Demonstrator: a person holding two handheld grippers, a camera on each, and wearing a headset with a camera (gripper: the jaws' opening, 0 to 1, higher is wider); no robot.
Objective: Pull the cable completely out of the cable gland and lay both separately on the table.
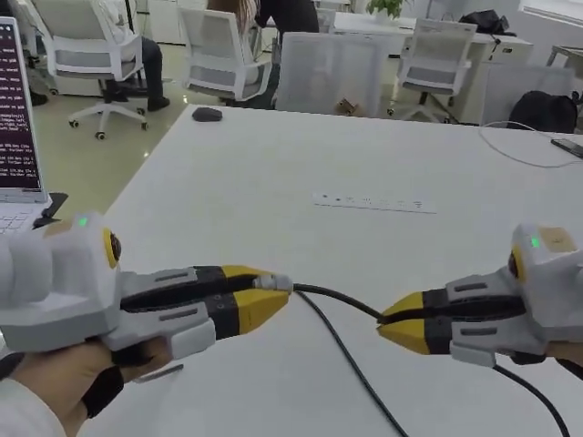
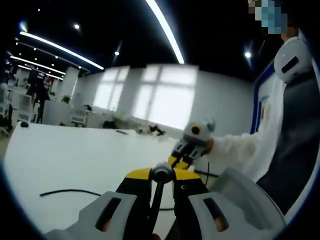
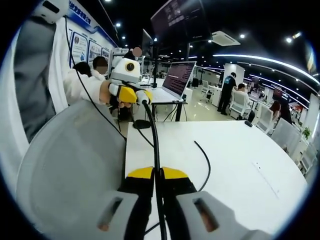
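Observation:
A small grey cable gland [image 1: 272, 283] is pinched at the yellow tips of my left gripper [image 1: 278, 293], which is shut on it above the white table [image 1: 273, 164]. From the gland a black cable [image 1: 337, 297] runs right into my right gripper [image 1: 387, 325], shut on it a short way along. A second stretch of cable drops toward the table's near edge. In the left gripper view the gland [image 2: 162, 172] sits between the shut jaws of the left gripper [image 2: 162, 177]. In the right gripper view the cable [image 3: 152, 130] leads from the right gripper [image 3: 156, 172] up to the gland [image 3: 142, 95].
An open laptop [image 1: 14, 118] stands at the table's left edge. A dark mouse [image 1: 207, 114] lies at the far edge, a flat white strip [image 1: 373, 202] mid-table and a thin white wire [image 1: 519, 155] at the far right. Office chairs [image 1: 219, 55] stand beyond.

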